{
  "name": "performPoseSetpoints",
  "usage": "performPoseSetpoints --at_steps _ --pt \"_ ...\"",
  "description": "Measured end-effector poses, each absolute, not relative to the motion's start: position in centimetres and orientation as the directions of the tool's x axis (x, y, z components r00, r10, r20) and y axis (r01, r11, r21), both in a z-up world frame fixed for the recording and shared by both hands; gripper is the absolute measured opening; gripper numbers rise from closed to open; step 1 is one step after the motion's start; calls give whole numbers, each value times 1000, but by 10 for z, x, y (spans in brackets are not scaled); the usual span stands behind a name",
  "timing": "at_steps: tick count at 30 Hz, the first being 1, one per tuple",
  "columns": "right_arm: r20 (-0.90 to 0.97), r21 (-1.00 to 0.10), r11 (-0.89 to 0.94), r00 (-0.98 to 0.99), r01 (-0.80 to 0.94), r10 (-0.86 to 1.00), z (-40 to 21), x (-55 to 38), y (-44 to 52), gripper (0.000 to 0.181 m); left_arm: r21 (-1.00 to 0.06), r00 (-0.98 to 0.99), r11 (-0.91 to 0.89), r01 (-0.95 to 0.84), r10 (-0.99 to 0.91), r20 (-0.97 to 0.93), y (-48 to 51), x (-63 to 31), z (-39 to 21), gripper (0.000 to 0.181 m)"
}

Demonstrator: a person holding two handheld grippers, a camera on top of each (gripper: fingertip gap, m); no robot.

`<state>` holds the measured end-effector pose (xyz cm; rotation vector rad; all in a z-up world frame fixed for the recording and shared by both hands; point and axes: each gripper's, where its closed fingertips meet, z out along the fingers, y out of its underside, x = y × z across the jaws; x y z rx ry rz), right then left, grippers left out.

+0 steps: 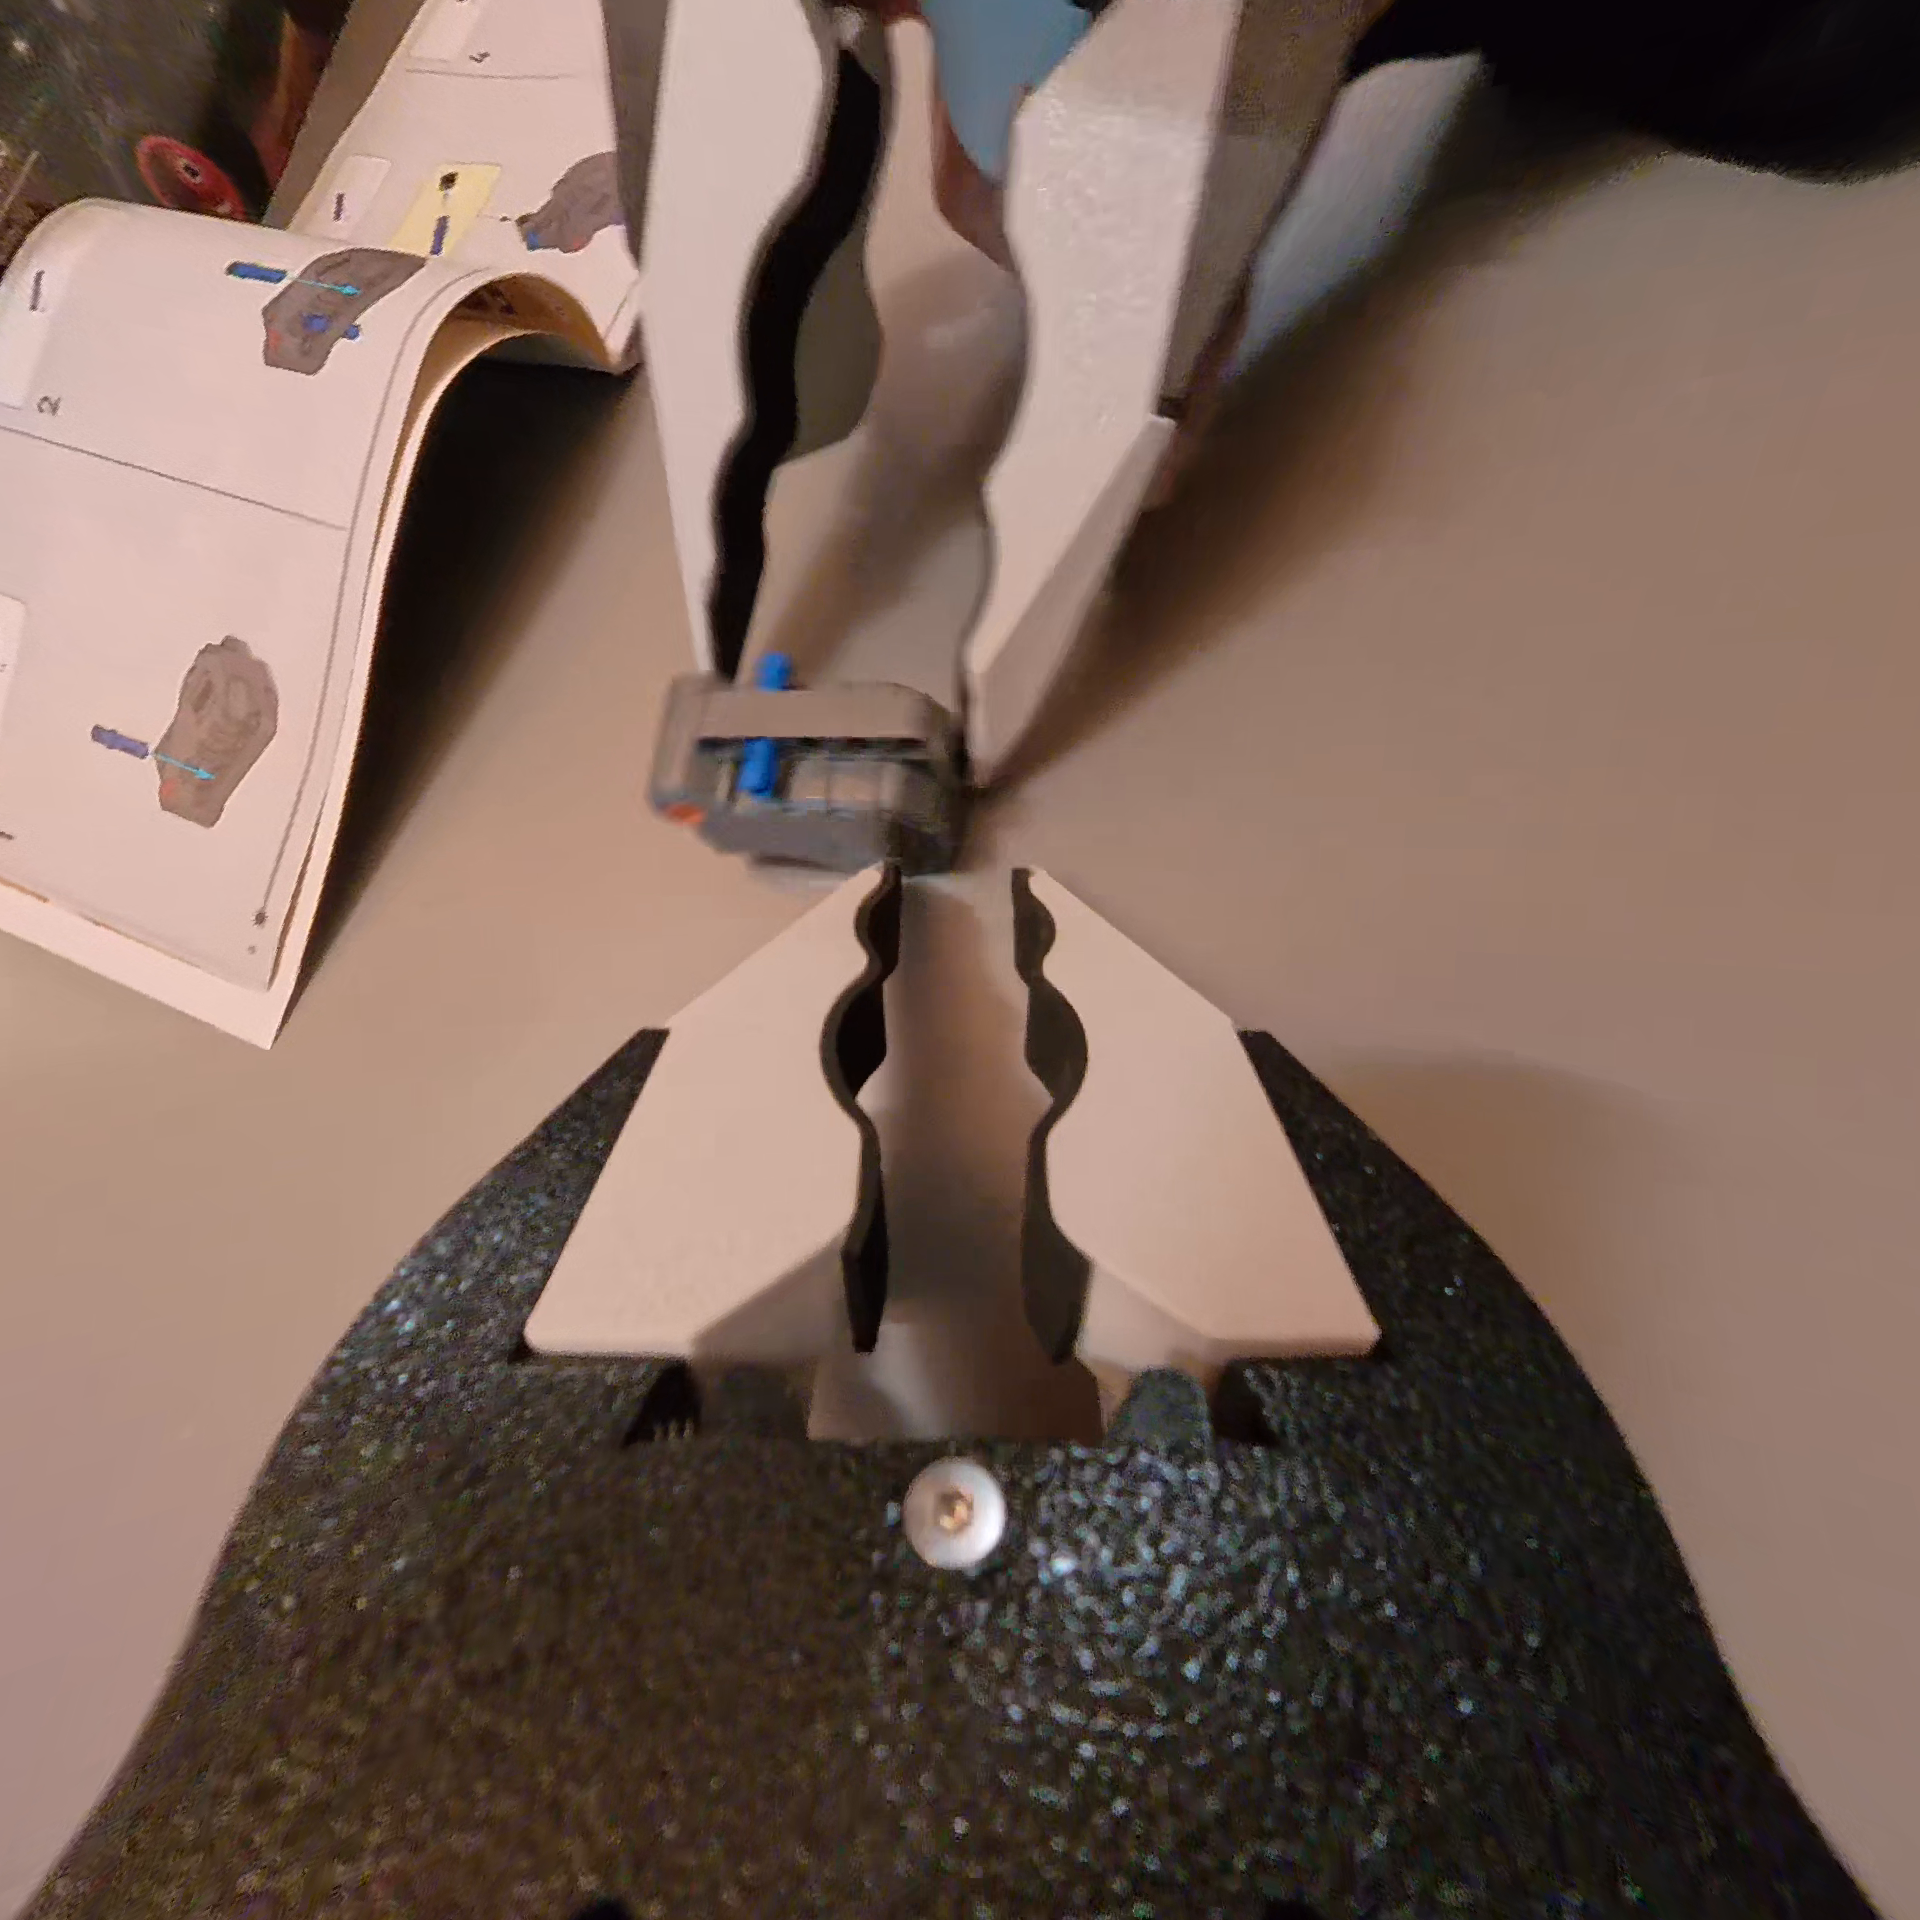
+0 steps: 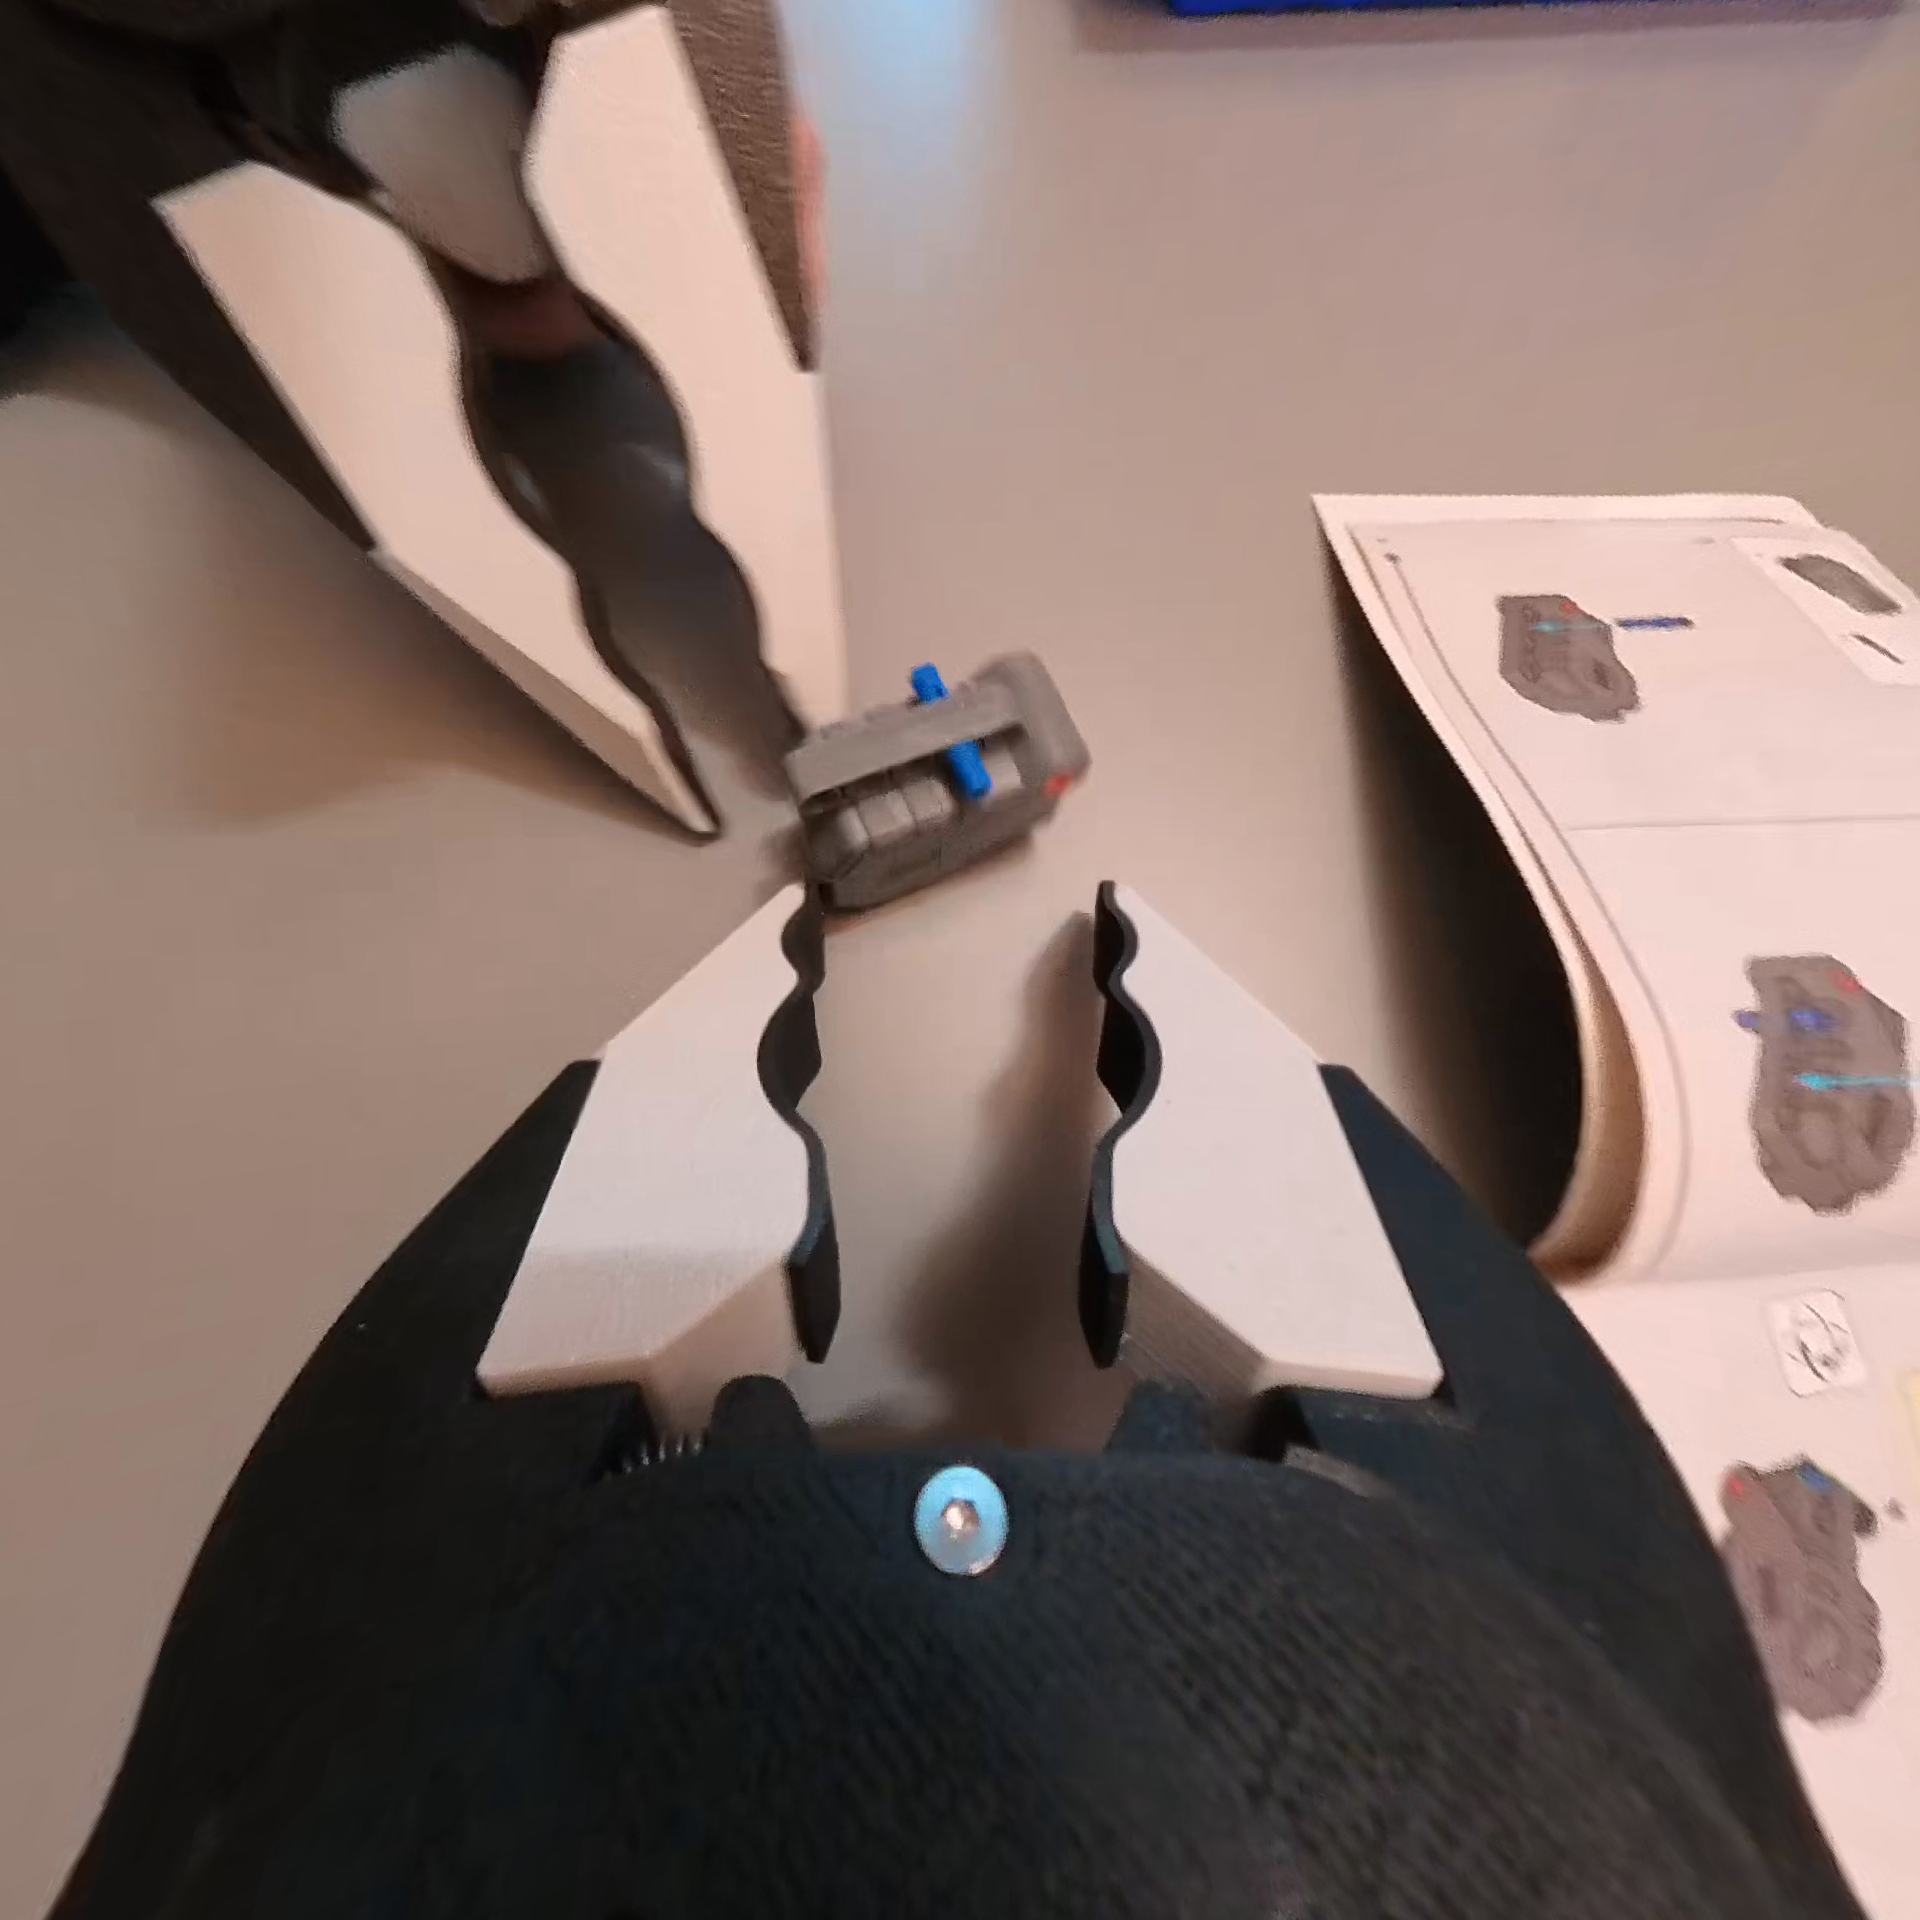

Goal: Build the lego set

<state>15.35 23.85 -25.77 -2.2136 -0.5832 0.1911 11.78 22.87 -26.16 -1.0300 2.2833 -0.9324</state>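
Note:
A small grey lego assembly (image 1: 805,774) with a blue pin (image 1: 762,764) through it lies on the tan table between the two grippers, which face each other. My left gripper (image 1: 954,878) is open by a narrow gap and empty, with its tips just short of the assembly. In the right wrist view the assembly (image 2: 935,790) lies just beyond my right gripper (image 2: 958,894), which is open and empty. The right gripper's left fingertip (image 2: 816,904) is at the assembly's near corner. The left gripper (image 2: 748,779) shows at the upper left of that view.
An open instruction booklet (image 1: 187,520) with curled pages lies left of the assembly; in the right wrist view it (image 2: 1714,831) lies at the right. A red round part (image 1: 182,171) sits at the far left. The bare table (image 1: 1507,831) spreads to the right.

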Motion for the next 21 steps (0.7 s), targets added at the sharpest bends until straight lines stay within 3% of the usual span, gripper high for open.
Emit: performPoseSetpoints --at_steps 10,12,15,21 --pt "-92 -811 -553 892 190 442 -244 159 233 56 -801 -509 405 -442 -848 -148 250 128 -244 27" --pt "-71 -830 -529 907 177 415 -240 154 240 59 -818 -427 341 -463 -895 -131 263 138 -242 41" --pt "30 -828 -510 927 232 374 -240 152 249 58 -797 -423 326 -509 -901 -98 261 144 -249 62" --pt "155 -751 -523 878 402 452 -258 148 244 37 -781 -502 412 -470 -852 -149 243 144 -252 54"
